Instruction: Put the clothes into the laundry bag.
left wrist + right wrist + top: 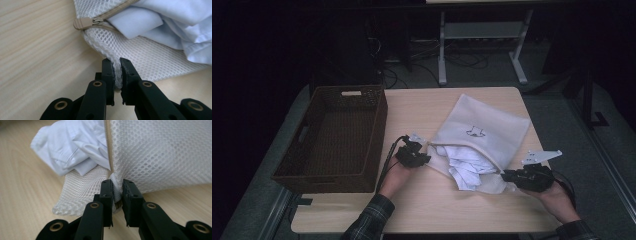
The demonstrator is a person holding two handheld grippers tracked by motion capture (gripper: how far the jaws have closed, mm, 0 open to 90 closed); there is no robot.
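Both grippers, left (117, 68) & right (117, 188), jaws pinching mesh bag (492, 132); zip open, white garment (467, 167) half out, wicker basket (337, 135) w/o contents.

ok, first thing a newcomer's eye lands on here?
The white mesh laundry bag at the table's middle right, unzipped, with a pale garment spilling from its mouth. Both grippers pinch its lower edge: the left gripper near the zipper pull, the right gripper at the opposite corner. A dark wicker basket sits left.
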